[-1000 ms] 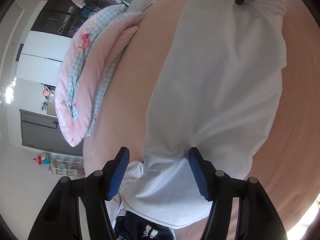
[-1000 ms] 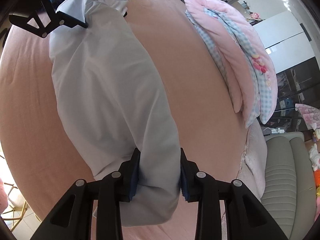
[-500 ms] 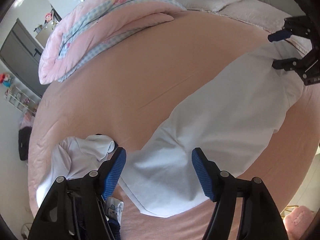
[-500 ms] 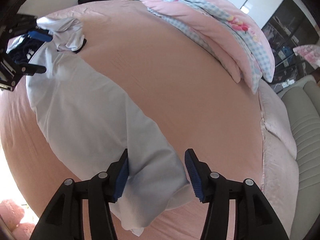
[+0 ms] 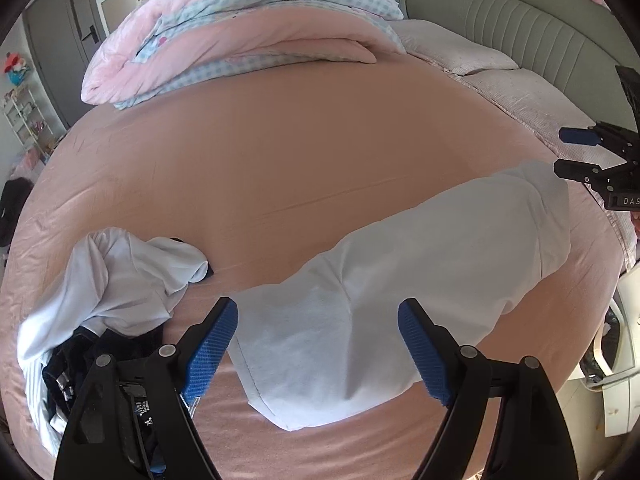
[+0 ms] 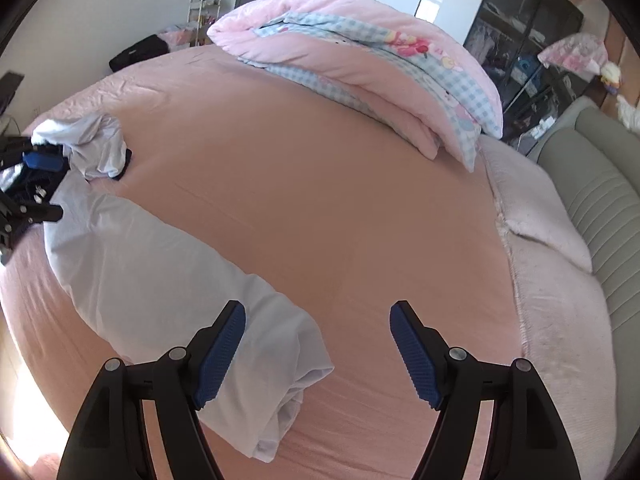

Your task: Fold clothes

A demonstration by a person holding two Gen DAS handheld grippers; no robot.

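Below, soft white garment (image 5: 400, 280) folded long on smooth pink sheet (image 5: 300, 152), left claw (image 5: 318, 344) and right claw (image 6: 318, 344) opening wide, gripping nothing.

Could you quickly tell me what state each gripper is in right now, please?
Left gripper: jaws opening, clear of the white garment lying on the bed; holding nothing.
Right gripper: jaws opening, garment end released below; holding nothing.

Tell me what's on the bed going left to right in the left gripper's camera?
Crumpled pile of clothes → long white folded garment → right gripper at the far edge, its jaws opening and nothing between them.
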